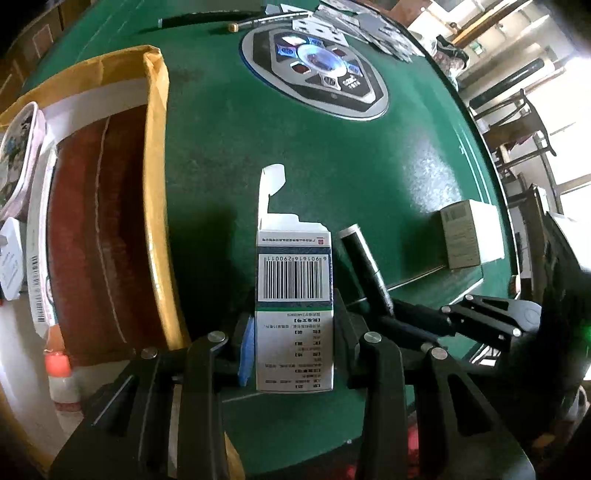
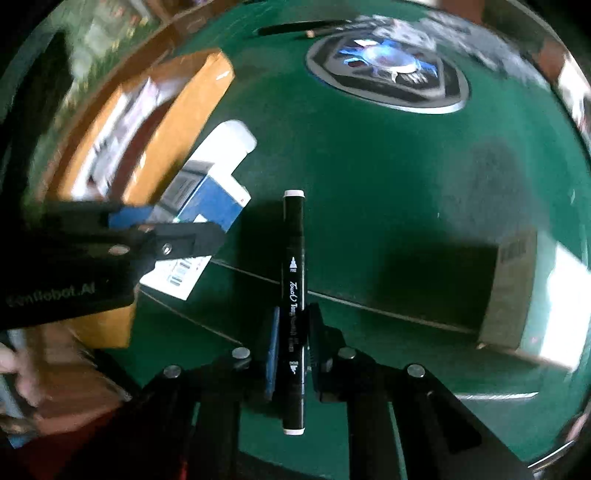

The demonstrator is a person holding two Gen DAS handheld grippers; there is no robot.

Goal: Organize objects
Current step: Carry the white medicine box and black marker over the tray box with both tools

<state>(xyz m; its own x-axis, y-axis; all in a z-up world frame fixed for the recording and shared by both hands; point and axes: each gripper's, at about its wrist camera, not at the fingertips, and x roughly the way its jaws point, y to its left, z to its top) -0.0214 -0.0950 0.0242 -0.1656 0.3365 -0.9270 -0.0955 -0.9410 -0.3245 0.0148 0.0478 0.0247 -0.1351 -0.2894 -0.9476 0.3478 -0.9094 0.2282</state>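
Holding one item apiece, both grippers are mid-task. The left gripper (image 1: 293,354) pinches a white medicine carton (image 1: 294,295) with a barcode, its end flap open, at lower centre of the left wrist view. The right gripper (image 2: 291,354) is closed on a black double-ended marker (image 2: 294,310), which runs lengthwise between the fingers at the centre of the right wrist view.

Judging by the contents, the cardboard box (image 1: 157,184) at the left of the left view is the collecting place: it already holds several packets and a small bottle with a pink cap (image 1: 59,373). Carton and marker both seem bound for it, neither yet inside.

Left on the green table (image 1: 369,177) are a pale small box (image 1: 471,236) at the right, a dark pen (image 1: 207,18) and scattered cards (image 1: 354,22) along the upper edge. A round emblem panel (image 1: 314,70) sits at the table's centre.

The two grippers are close together, and the box's near wall stands between the carton and the inside, so crowding looks likely.
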